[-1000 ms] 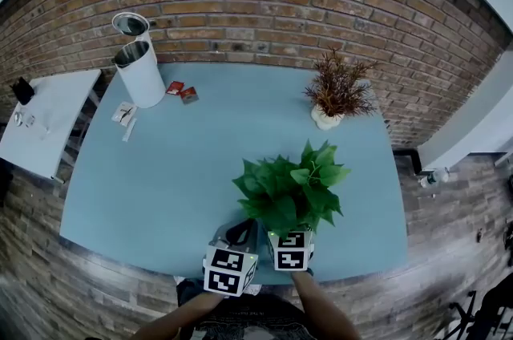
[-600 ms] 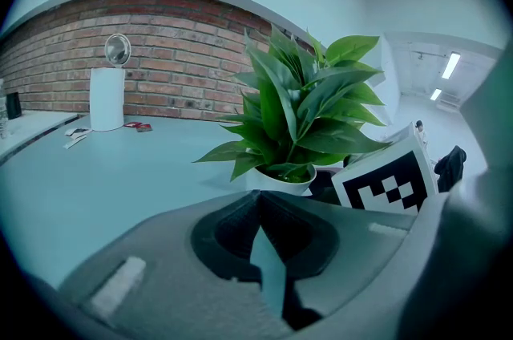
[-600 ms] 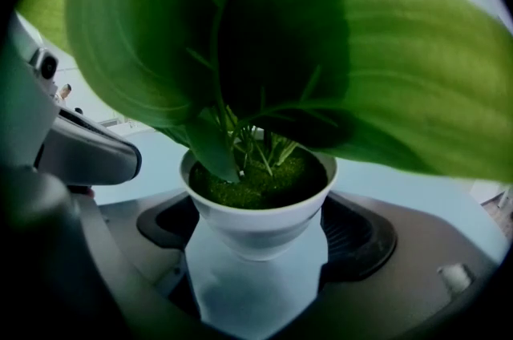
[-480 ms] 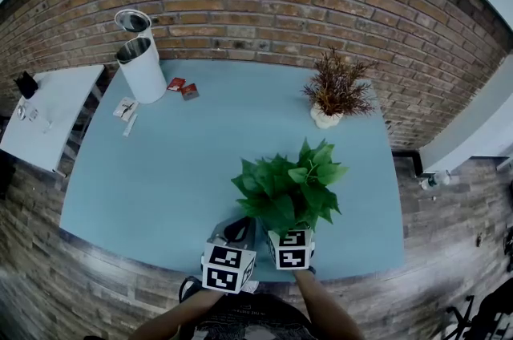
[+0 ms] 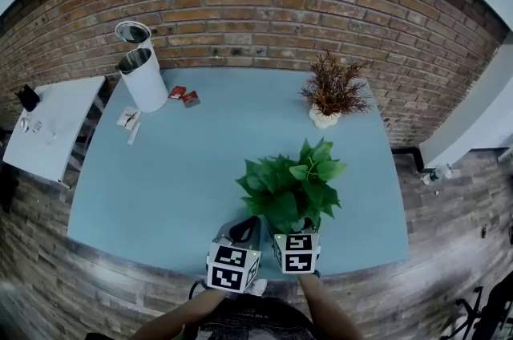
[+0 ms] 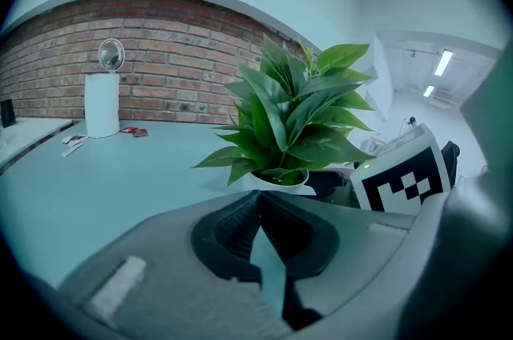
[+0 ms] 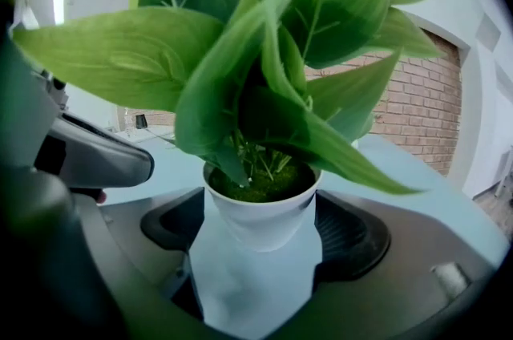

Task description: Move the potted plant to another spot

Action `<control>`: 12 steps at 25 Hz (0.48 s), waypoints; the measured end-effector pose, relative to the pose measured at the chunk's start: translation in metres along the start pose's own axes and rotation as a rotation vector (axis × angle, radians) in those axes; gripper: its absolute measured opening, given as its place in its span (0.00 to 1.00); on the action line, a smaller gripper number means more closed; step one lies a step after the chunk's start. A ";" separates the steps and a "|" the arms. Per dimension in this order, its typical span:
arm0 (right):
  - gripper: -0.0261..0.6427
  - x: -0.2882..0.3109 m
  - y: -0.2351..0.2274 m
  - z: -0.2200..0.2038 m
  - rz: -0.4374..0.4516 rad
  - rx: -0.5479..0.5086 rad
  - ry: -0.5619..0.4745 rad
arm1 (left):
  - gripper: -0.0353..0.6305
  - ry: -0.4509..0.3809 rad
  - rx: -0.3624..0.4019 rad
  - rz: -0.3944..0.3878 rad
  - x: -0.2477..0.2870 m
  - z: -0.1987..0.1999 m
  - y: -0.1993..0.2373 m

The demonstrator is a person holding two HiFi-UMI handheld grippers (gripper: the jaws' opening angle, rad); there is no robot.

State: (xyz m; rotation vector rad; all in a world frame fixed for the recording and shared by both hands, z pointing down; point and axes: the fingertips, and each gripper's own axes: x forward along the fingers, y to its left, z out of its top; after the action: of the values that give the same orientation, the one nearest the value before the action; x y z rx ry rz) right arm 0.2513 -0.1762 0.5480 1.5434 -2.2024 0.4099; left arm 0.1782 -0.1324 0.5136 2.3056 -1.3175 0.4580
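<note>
Potted plant (image 5: 290,188) lower centre, right gripper (image 7: 260,206) just closing onto its pot (image 7: 258,238), left gripper (image 6: 258,198) pinched empty — dried plant (image 5: 333,88) upper right, white bin (image 5: 143,78) upper left.

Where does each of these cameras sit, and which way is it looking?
Head view: on the person's head, looking down at the blue table; both forearms show.
Left gripper view: rides the left tongs, shut, facing the potted plant and brick wall.
Right gripper view: rides the right tongs, which have just been closing round the potted plant.
Shared: all three show the potted plant.
</note>
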 end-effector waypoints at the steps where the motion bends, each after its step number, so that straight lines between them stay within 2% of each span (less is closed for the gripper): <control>1: 0.67 -0.003 0.000 -0.001 -0.007 0.002 -0.001 | 0.05 -0.001 0.002 -0.003 -0.002 0.000 0.000; 12: 0.41 -0.035 0.014 -0.007 -0.069 0.053 -0.007 | 0.05 -0.021 0.004 -0.007 -0.038 -0.004 0.008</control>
State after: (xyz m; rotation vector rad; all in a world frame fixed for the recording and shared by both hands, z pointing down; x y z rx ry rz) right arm 0.2501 -0.1399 0.5366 1.6456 -2.1534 0.4452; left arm 0.1520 -0.1067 0.5005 2.3236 -1.3185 0.4354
